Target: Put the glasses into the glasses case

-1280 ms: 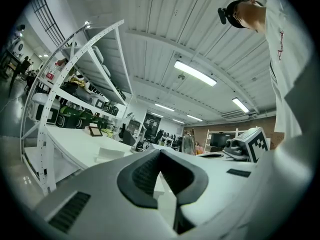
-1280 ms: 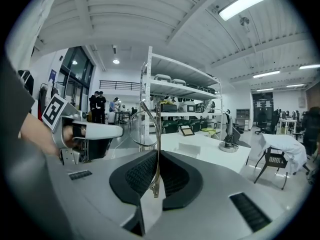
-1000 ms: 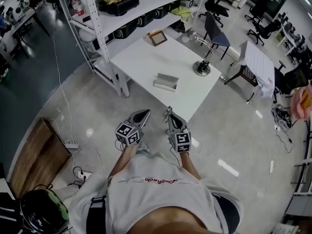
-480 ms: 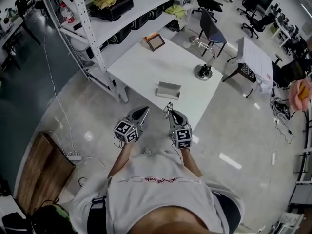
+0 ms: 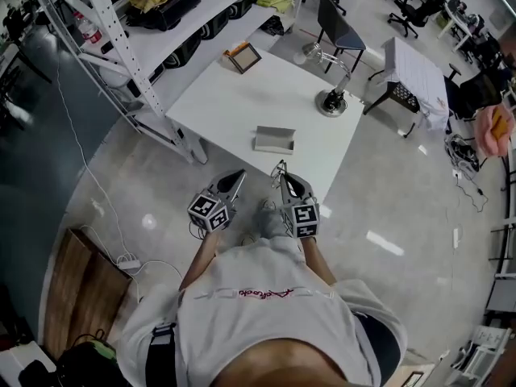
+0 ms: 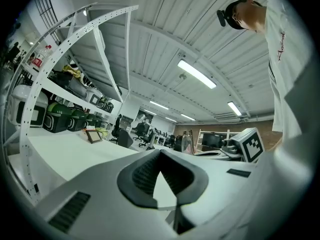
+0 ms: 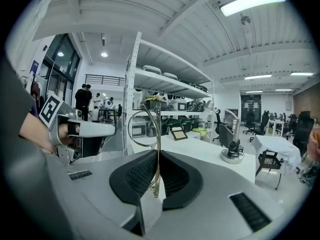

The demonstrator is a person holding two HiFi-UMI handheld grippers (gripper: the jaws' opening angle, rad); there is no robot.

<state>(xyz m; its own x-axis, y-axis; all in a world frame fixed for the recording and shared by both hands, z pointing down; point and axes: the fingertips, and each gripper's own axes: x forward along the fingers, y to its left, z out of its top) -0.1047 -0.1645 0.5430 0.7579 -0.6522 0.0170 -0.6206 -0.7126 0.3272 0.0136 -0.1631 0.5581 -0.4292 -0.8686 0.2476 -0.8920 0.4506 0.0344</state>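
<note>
The grey glasses case [image 5: 274,139] lies near the front edge of the white table [image 5: 218,103], and I cannot tell whether it is open. My right gripper [image 5: 281,175] hovers over the floor just short of that edge, shut on thin wire-rimmed glasses [image 5: 278,170]. In the right gripper view the glasses [image 7: 144,129] stand upright, one temple pinched between the pads [image 7: 136,173]. Beside it, my left gripper [image 5: 236,179] is shut with nothing in it; its pads [image 6: 144,173] meet at the tip. From the left gripper view the right gripper [image 6: 239,149] shows at the right.
A small picture frame [image 5: 243,56] stands at the table's far corner, and a desk lamp [image 5: 330,101] at its right side. Metal shelving [image 5: 145,31] flanks the table's left; a chair [image 5: 334,24] is behind it. A wooden board [image 5: 68,297] and cables lie on the floor left.
Both grippers and the person have come forward toward the table, so its front edge is nearer. The glasses stay pinched in the right gripper; the left stays shut.
</note>
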